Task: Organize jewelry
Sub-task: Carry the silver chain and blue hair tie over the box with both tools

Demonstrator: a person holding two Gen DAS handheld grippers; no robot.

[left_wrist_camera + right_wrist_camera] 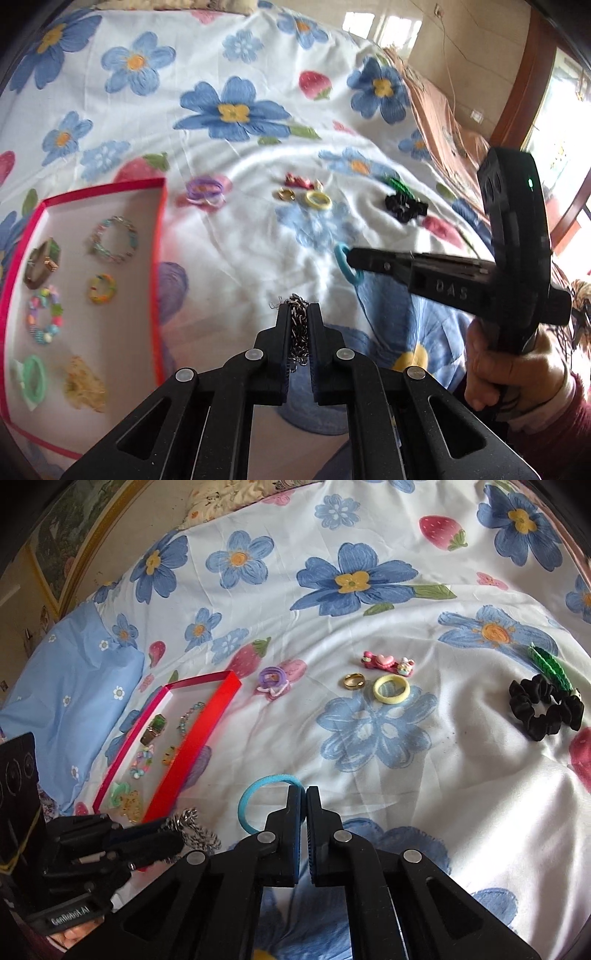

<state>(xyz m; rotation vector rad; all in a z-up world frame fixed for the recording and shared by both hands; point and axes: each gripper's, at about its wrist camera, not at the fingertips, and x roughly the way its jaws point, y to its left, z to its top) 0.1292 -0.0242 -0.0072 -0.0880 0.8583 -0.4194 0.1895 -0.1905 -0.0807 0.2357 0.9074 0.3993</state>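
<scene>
Spread under everything is a white bedsheet (424, 812) printed with blue flowers and strawberries, with a pale blue pillow (74, 679) at its far left edge. My left gripper (298, 310) is pinching a bunched silver chain (298, 328) between its fingers, held above the sheet just right of the red-rimmed tray (159, 258). My right gripper (305, 794) is pressed together on a blue hair tie (255, 805), whose loop sticks out to the left of the fingertips.

Already lying in the tray are a brown-strapped watch (42, 264), a pastel beaded bracelet (114, 240), a yellow multicoloured ring (101, 290), a bracelet of chunky colourful beads (45, 317), a mint green ring-shaped piece (34, 378) and a yellowish glittery piece (83, 384) that I cannot identify.

Out on the sheet, beyond the tray's far corner, sits a small pile of purple hair ties (273, 679). Farther right, a gold ring (354, 681) lies just beside a yellow hair tie (391, 689), with a pink heart hair clip (388, 662) just behind them. Well to the right, a black scrunchie (546, 709) touches a green leaf-shaped clip (550, 666).
</scene>
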